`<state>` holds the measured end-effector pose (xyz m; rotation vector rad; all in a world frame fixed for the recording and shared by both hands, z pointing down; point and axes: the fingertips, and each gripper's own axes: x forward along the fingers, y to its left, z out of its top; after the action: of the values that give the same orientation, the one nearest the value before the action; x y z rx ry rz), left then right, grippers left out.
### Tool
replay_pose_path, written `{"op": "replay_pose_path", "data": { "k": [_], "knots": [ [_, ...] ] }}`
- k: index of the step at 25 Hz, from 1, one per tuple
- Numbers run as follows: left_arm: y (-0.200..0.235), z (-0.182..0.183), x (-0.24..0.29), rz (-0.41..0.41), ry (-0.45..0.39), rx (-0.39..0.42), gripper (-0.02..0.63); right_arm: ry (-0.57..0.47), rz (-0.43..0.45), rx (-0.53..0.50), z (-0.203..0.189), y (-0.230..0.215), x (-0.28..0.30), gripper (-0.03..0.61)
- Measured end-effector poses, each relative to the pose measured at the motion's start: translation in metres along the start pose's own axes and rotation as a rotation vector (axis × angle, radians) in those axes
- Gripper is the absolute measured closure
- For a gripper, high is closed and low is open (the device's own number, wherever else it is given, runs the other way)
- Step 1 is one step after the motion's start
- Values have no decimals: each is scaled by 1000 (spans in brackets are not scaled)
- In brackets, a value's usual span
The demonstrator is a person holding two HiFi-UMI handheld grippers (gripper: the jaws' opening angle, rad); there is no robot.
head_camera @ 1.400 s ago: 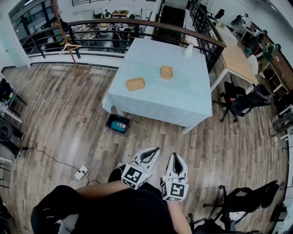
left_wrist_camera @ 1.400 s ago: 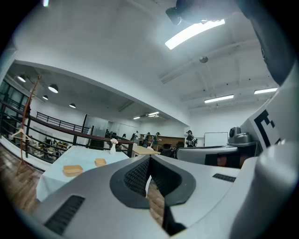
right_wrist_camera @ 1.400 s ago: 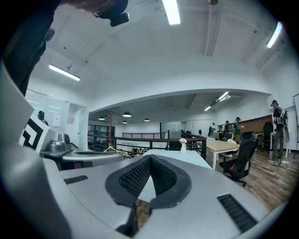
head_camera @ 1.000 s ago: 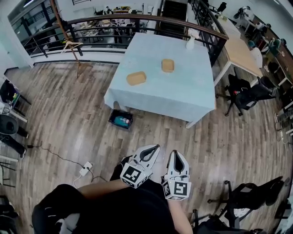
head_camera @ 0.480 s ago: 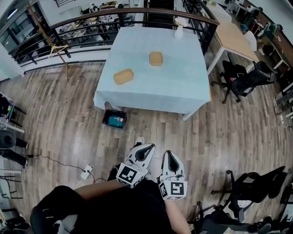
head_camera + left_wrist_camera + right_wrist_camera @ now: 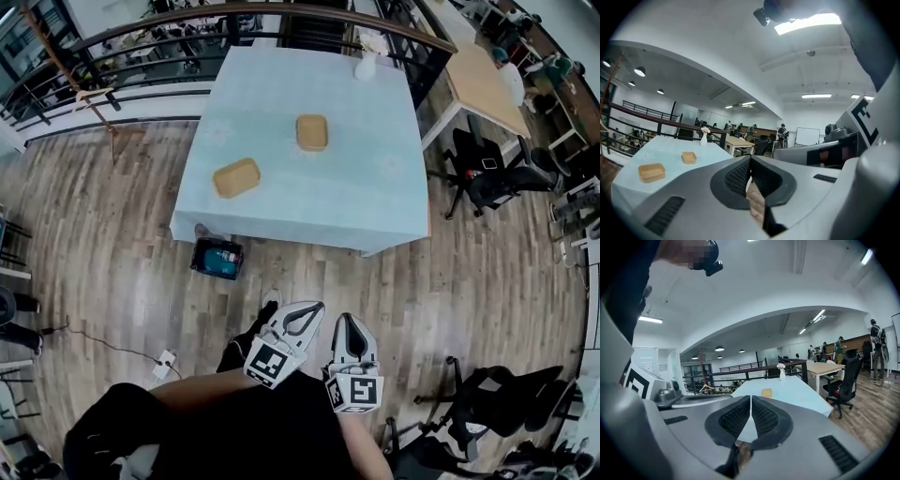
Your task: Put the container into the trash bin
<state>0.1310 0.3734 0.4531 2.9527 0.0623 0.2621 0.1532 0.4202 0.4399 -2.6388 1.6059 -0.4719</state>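
- Head view is showing a wide stretch of wood floor (image 6: 403, 281) lying open between the tongs and the table (image 6: 375, 187). The table's near edge is running across the frame, with its pale blue cloth hanging over the corners.
- The left gripper (image 6: 312, 310) and right gripper (image 6: 347, 322) are sitting side by side low in frame, both pointing toward the table. Each gripper's own view is showing its pads pressed together with nothing between them.
- Two tan containers are lying on the cloth. The near container (image 6: 235, 177) is sitting toward the left front, the far container (image 6: 312, 132) further back near the middle. Both are lying well apart from the tongs and apart from each other.
- The trash bin (image 6: 217, 259) is standing on the floor just beside the table's front left corner, ahead and left of the tongs, with something teal showing inside.
- A white vase (image 6: 365, 66) is standing at the table's far edge, with a dark railing (image 6: 234, 17) running behind it.
- A black office chair (image 6: 487, 183) and a wooden table (image 6: 478, 89) are crowding the right side, and a power strip (image 6: 161, 360) is lying on the floor at left.
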Motion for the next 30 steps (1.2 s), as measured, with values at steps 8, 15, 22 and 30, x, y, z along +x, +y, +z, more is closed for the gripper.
{"op": "replay_pose_path", "data": {
  "k": [8,15,22,30],
  "knots": [
    [107,50,46,-27,-83,18,604,20,-14,-13,43,7,124,545],
    [182,61,54,24,-93,-13,604,62,-11,-26,50,14,189,545],
    [231,60,45,114,-101,-55,604,58,17,-25,54,15,231,545],
    [276,52,41,240,-113,-93,604,67,51,-88,57,0,273,545]
  ]
}}
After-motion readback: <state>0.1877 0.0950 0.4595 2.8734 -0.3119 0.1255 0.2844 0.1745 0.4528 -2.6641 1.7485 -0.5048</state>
